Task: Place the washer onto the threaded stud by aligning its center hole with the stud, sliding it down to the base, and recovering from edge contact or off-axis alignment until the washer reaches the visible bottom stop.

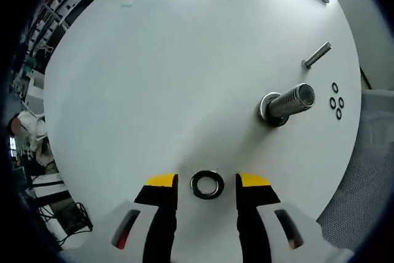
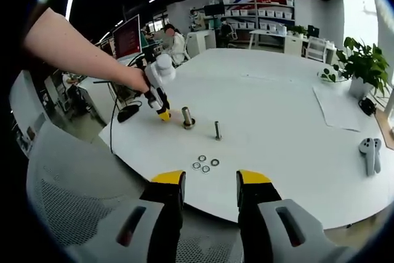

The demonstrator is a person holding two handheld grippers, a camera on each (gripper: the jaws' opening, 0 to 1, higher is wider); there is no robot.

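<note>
- Between our left hand-held gripper's (image 1: 207,184) spread yellow-tipped jaws, in the left gripper view, the washer (image 1: 207,185) lies flat on the white tabletop (image 1: 154,78) — we cannot tell whether either jaw touches it.
- Ahead and to the right stands the threaded stud (image 1: 289,104) on its base, well apart from the washer; a loose bolt (image 1: 317,55) and some small washers (image 1: 336,100) lie beyond it.
- We judge the step in hand to be the pickup — closing on the washer's rim, then lifting and carrying it over the stud with its hole centred.
- From the right gripper view, our right hand-held gripper (image 2: 208,184) hangs spread and empty off the tabletop's near edge, while the left hand-held gripper (image 2: 159,90) is low beside the stud (image 2: 186,117).
</note>
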